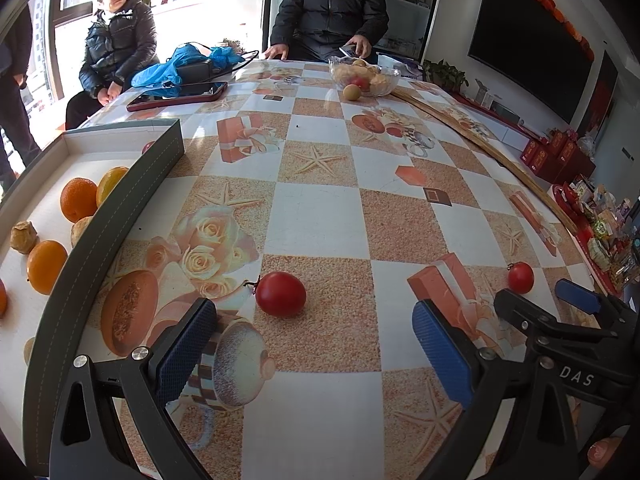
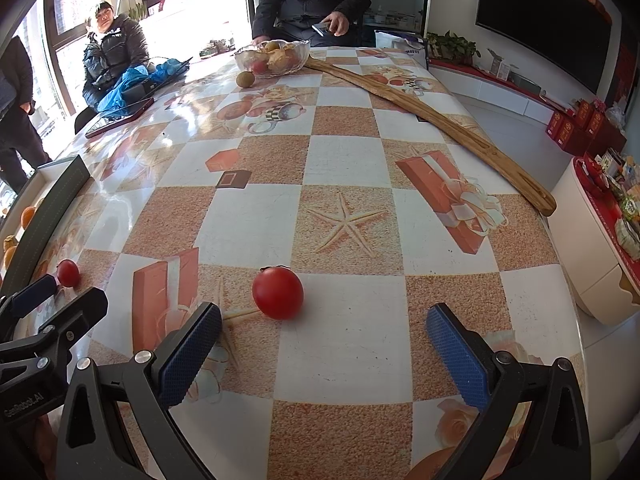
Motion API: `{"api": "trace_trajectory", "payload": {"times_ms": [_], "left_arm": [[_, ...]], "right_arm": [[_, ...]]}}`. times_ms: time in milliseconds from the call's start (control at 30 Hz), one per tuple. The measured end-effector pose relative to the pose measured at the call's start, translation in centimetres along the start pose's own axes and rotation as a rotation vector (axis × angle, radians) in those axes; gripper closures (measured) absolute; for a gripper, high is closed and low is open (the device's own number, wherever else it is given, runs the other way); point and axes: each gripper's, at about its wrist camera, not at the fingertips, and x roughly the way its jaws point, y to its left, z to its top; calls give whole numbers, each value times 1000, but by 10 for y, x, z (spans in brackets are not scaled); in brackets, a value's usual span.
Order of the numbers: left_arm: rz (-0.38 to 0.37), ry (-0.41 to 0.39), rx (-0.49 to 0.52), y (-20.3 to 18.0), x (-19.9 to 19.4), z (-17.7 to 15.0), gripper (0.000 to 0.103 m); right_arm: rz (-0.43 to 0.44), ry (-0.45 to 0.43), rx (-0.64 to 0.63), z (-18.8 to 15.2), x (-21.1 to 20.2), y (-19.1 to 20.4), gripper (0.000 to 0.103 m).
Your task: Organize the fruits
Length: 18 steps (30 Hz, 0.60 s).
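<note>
A table (image 1: 320,216) under a checkered fruit-and-starfish cloth carries two red tomatoes, one (image 1: 281,294) just ahead of the left jaws, the other (image 2: 278,293) just ahead of the right jaws; a grey tray (image 1: 120,208) of oranges lies left of both, a glass bowl (image 1: 365,74), wooden stick (image 2: 432,120) and phone (image 1: 178,95) far beyond

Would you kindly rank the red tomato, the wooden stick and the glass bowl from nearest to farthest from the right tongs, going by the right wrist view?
1. Red tomato: just ahead of the open right tongs, slightly left.
2. Wooden stick: farther off, on the right side of the table.
3. Glass bowl: at the far end.
</note>
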Motion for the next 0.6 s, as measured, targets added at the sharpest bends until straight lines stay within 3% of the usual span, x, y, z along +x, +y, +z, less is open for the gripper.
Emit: {"api": "trace_trajectory", "payload": {"times_ms": [600], "left_arm": [[3,1,2,-1,1,0,4]], "right_arm": [[2,-1,0,0,0,0,0]]}}
